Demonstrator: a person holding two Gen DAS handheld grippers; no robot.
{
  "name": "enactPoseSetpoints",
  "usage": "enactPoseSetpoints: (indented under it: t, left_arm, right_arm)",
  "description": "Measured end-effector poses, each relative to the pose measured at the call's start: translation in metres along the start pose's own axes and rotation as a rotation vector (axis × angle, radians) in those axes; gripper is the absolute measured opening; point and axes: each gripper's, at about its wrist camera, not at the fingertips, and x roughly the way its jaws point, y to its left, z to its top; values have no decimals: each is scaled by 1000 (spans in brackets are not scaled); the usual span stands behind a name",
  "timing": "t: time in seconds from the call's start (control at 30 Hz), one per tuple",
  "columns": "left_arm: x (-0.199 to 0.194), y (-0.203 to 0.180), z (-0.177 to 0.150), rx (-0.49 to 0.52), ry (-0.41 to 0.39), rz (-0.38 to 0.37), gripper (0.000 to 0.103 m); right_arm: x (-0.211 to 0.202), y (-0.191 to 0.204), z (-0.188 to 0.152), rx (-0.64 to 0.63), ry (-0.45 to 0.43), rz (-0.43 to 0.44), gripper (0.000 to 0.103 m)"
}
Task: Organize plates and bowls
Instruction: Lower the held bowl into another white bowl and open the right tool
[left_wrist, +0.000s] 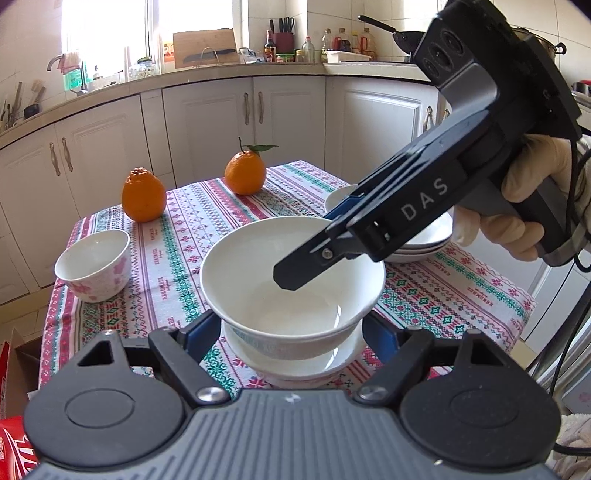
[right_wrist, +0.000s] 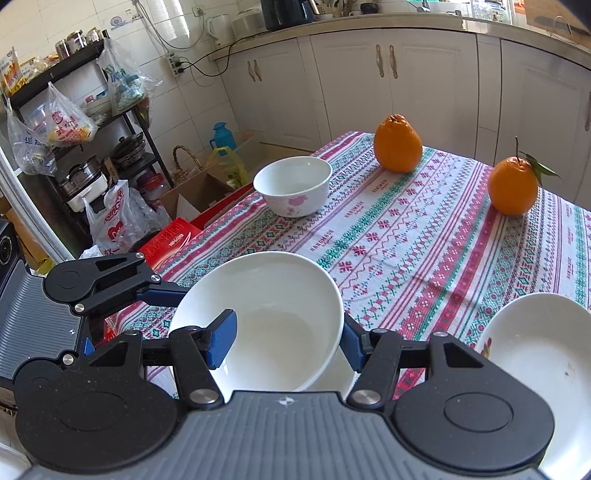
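A plain white bowl (left_wrist: 291, 273) sits nested in a second white bowl (left_wrist: 295, 360) at the table's near edge. My right gripper (right_wrist: 286, 341) straddles the top bowl's (right_wrist: 258, 321) rim, one blue pad inside and one outside, wide apart. My left gripper (left_wrist: 291, 332) is open, its pads on either side of the lower bowl without closing on it. A small white bowl with pink flowers (left_wrist: 94, 267) stands at the table's left; it also shows in the right wrist view (right_wrist: 293, 184). A stack of white plates (left_wrist: 424, 236) lies at the right (right_wrist: 535, 369).
Two oranges (left_wrist: 144, 195) (left_wrist: 244, 173) stand at the far side of the patterned tablecloth (left_wrist: 177, 229). White kitchen cabinets (left_wrist: 207, 122) run behind the table. Boxes and bags (right_wrist: 122, 218) lie on the floor to its left beside a metal shelf (right_wrist: 74, 122).
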Motion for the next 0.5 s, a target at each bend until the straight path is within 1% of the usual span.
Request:
enactPoseSetpoints:
  t: [0.5]
  left_arm:
    - [12, 0, -3, -3, 32, -15, 83]
  right_arm:
    - [9, -8, -8, 25, 25, -7, 65]
